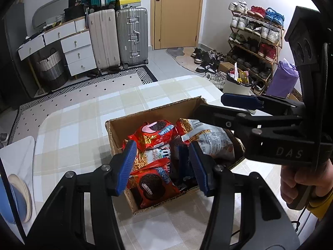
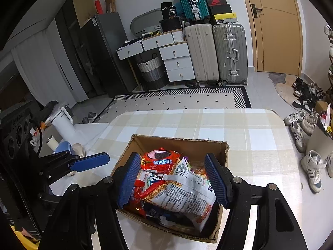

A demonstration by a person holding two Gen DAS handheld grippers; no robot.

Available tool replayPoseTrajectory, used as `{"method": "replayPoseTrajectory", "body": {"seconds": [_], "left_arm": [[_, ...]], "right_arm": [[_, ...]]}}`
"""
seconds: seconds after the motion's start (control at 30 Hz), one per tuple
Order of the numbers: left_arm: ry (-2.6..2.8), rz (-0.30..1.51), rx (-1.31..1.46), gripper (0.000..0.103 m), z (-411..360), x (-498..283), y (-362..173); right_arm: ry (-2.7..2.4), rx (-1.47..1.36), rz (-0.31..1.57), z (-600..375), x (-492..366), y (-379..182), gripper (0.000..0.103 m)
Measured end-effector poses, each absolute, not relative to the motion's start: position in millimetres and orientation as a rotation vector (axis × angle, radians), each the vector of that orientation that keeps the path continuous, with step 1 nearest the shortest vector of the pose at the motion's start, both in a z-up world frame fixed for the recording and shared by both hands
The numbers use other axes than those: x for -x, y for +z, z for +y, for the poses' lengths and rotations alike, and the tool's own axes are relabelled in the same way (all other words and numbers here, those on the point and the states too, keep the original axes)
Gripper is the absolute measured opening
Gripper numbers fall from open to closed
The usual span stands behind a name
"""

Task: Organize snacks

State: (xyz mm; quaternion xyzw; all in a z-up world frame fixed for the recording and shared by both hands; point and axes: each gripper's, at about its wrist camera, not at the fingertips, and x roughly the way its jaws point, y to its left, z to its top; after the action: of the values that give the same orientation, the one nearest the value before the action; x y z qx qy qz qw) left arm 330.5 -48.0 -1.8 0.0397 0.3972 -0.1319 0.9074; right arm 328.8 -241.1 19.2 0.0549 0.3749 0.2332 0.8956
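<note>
Centre of tabletop: cardboard box [image 2: 216,145], open-topped, on the checked cloth of the tabletop [image 2: 260,129].
Snacks: all inside the box. Red cookie pack [image 1: 154,133] at the far side, second red cookie pack [image 1: 153,184] at the near end, white noodle bag [image 2: 185,195] lying loose on top, dark blue packs [image 1: 183,166] wedged underneath. Nothing loose on the cloth that I can see.
Left tool [image 1: 162,166]: jaws apart, nothing between the pads, hovering over the near end of the box and angled down into it. No contact visible.
Right tool [image 2: 173,181]: jaws apart, wider than the left, straddling the white noodle bag from above. Pads sit beside the bag's edges, not pressing on it.
Relative layout: in the left view the right tool comes in from 3 o'clock over the box's right rim; a hand [image 1: 299,179] grips its handle.
Step, my read: either packing is done or unpacking is about to start; piled heap suggests contents are unsorted.
Next move needs: commit to one pack; white bag is topmost and easiest. Descend, close on the bag's body rather than the slack film, lift clear of the rim.
Risk: film is crinkly, may slip or drag a neighbour.
Surroundings: stacked bowls [image 2: 68,148] at 9 o'clock, suitcases [image 2: 216,52] and door [image 2: 274,27] at 12, shoe rack [image 1: 256,39] at 2.
</note>
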Motion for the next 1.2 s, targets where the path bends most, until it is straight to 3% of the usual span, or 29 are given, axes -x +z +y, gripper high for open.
{"method": "replayPoseTrajectory", "body": {"seconds": [0.47,0.83,0.9,1.07,1.2], "left_arm": [[-0.264,0.768,-0.089,0.051,-50.3,-292.1,32.9],[-0.239,0.666,-0.098,0.071,-52.2,-231.9,91.1],[-0.234,0.636,-0.098,0.077,-52.4,-215.3,103.7],[-0.21,0.574,-0.097,0.079,-51.4,-174.2,132.2],[-0.171,0.52,-0.081,0.085,-43.2,-137.8,154.6]], "right_arm": [[0.488,-0.108,0.701,-246.7,-297.3,58.2,0.065],[0.502,-0.084,0.591,-250.6,-247.6,111.0,0.066],[0.503,-0.08,0.567,-252.0,-234.3,121.0,0.072],[0.509,-0.064,0.495,-258.6,-196.9,143.3,0.073],[0.502,-0.066,0.423,-268.4,-157.1,154.1,0.087]]}}
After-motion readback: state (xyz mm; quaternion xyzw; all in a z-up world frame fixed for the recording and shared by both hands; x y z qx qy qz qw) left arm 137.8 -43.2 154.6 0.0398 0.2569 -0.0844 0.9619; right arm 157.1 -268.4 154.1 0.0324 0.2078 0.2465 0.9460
